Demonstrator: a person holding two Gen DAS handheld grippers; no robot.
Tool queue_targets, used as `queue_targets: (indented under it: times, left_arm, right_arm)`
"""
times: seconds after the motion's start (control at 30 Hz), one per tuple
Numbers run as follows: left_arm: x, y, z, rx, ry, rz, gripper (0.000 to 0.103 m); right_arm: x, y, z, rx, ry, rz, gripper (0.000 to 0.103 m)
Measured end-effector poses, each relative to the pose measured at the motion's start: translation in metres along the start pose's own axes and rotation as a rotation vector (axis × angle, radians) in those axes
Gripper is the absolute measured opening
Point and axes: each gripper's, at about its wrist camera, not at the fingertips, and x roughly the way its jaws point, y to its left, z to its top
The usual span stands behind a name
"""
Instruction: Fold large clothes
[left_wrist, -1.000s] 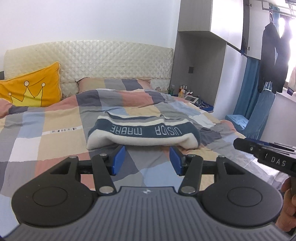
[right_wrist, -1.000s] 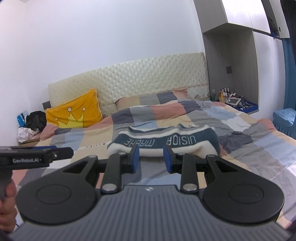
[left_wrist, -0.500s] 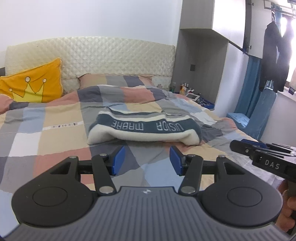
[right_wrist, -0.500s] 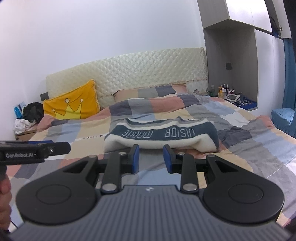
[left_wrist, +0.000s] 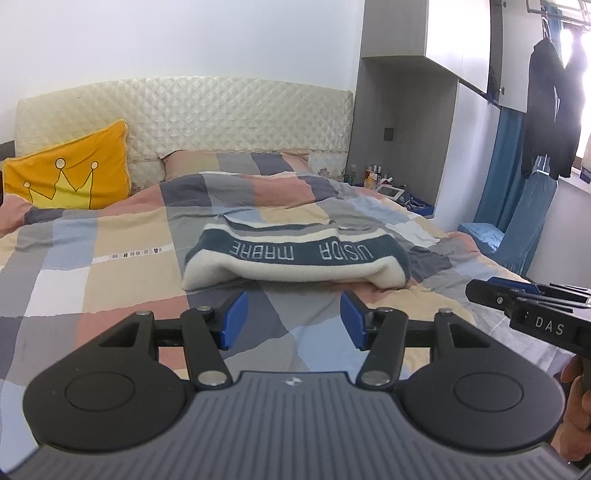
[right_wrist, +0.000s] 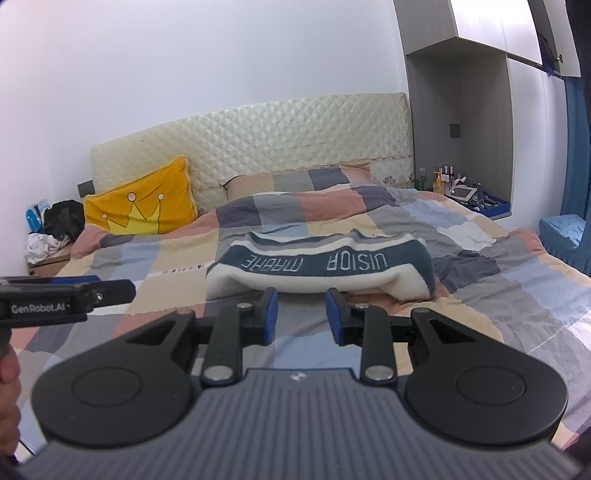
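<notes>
Two black grippers with blue-padded fingers hover above the near part of the bed, both aimed at the same thing: a thick knitted garment in cream and dark teal stripes with a lettered band (left_wrist: 295, 258), lying folded into a compact bundle near the middle of the patchwork quilt of grey, peach and beige squares (left_wrist: 110, 288). The left gripper (left_wrist: 293, 319) has its jaws spread wide and grips nothing; the right gripper (right_wrist: 300, 314) stands narrower but also parted and empty. Neither touches the garment, which sits just beyond the fingertips. Judging by the tidy bundle and the empty tools held back from it, the folding looks finished or nearly so. As for containers, a blue tray (right_wrist: 491, 206) on the ledge beside the bed holds small items too tiny to identify, with bottles (right_wrist: 443, 181) beside it. A yellow cushion with a crown drawing (left_wrist: 74, 177) leans against the quilted cream headboard (left_wrist: 221, 110).
</notes>
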Motion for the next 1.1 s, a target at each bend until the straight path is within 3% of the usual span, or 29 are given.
queue_targets:
  times: [0.2, 0.37, 0.4, 0.47, 0.5, 0.63, 1.1]
  left_arm:
    - [-0.002, -0.005, 0.000, 0.011, -0.007, -0.007, 0.065]
    - [-0.003, -0.004, 0.001, 0.001, -0.015, 0.001, 0.082]
    - [-0.003, -0.004, 0.001, 0.000, -0.016, 0.000, 0.087]
    - [-0.003, -0.004, 0.000, -0.002, -0.011, 0.005, 0.091]
    - [-0.002, -0.004, 0.000, -0.004, -0.010, 0.011, 0.093]
    - [-0.001, -0.006, -0.001, 0.004, -0.011, 0.028, 0.099]
    - [-0.007, -0.003, 0.000, -0.015, -0.024, 0.058, 0.101]
  right_arm:
    - [-0.003, -0.001, -0.004, 0.010, 0.005, -0.008, 0.033]
    - [-0.003, -0.002, -0.004, -0.007, 0.006, -0.023, 0.036]
    - [-0.002, -0.002, -0.004, -0.008, 0.003, -0.026, 0.044]
    - [-0.003, -0.005, -0.004, 0.001, -0.008, -0.033, 0.086]
    - [-0.003, -0.006, -0.004, 0.006, -0.015, -0.035, 0.089]
    - [-0.004, -0.009, -0.003, 0.015, -0.010, -0.040, 0.089]
    - [0.002, -0.012, -0.004, 0.013, 0.013, -0.083, 0.091]
